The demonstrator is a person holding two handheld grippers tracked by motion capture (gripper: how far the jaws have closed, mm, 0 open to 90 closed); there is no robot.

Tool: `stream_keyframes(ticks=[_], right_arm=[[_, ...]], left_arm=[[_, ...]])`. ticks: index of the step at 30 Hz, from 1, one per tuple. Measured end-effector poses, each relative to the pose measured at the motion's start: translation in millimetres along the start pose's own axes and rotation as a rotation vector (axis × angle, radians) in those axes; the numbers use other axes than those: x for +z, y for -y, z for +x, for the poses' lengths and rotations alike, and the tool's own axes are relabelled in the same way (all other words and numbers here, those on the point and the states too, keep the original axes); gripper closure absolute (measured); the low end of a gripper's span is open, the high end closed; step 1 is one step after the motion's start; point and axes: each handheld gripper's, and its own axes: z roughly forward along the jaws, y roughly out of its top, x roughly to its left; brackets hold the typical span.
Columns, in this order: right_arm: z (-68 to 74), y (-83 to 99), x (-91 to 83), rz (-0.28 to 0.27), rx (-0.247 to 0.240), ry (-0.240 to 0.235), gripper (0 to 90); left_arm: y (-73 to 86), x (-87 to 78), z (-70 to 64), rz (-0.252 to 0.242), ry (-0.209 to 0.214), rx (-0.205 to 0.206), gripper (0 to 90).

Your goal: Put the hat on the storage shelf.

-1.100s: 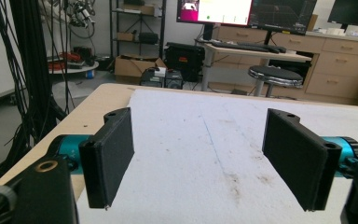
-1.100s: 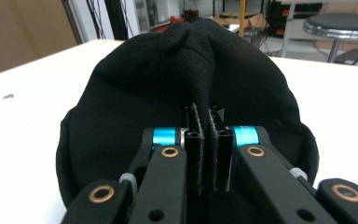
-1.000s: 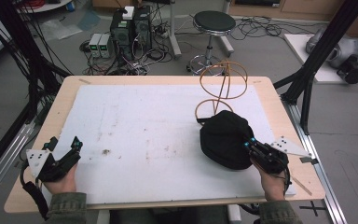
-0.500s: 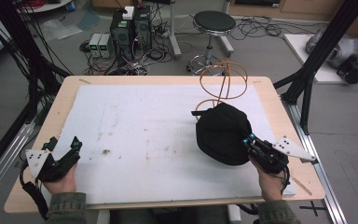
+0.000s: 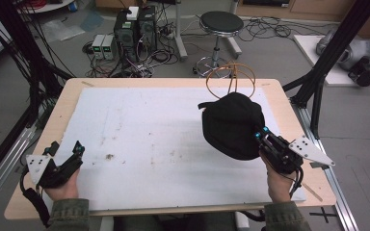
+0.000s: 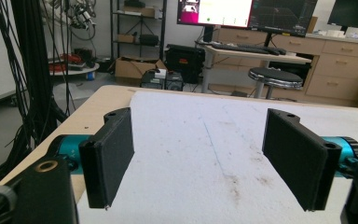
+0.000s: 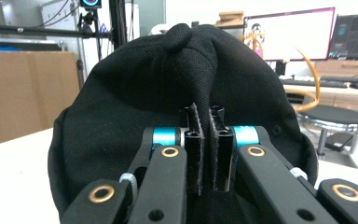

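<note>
Clearly we have the right gripper (image 5: 259, 136) clamped on a narrow fold of the soft black fabric cap (image 5: 231, 125), which hangs lifted over the right side of the white padded table mat (image 5: 139, 120), just in front of the orange wire stand (image 5: 231, 79). Our worry is the thin pinch: if the cloth creeps between the jaws, the cap could sag, drop, or snag a wire loop and tip the stand. Our left gripper (image 5: 66, 155) rests spread wide near the left edge, holding nothing. From the right gripper view we see the fold (image 7: 204, 135) squeezed tight between the jaws, while the high view alone tells us how near the stand is
</note>
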Motion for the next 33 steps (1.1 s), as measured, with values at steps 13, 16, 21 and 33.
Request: stream_keyframes(ticks=[13,16,21,33], right_arm=[[-11.7,-37.0,16.2,-0.106,-0.019,0.087,87.4],[-14.0,-41.8,22.9,-0.125,-0.024,0.098,87.3],[-15.3,-44.1,33.1,-0.145,-0.023,0.138,87.4],[-22.0,-56.8,57.3,-0.170,-0.050,0.220,87.4]], left_arm=[[0.5,1.9,-0.9,0.001,0.015,-0.012,25.0],[0.0,1.9,-1.5,-0.001,0.019,-0.019,25.0],[-0.3,2.5,-3.0,-0.004,0.023,-0.005,25.0],[-0.3,3.2,-3.3,-0.007,0.028,-0.009,25.0]])
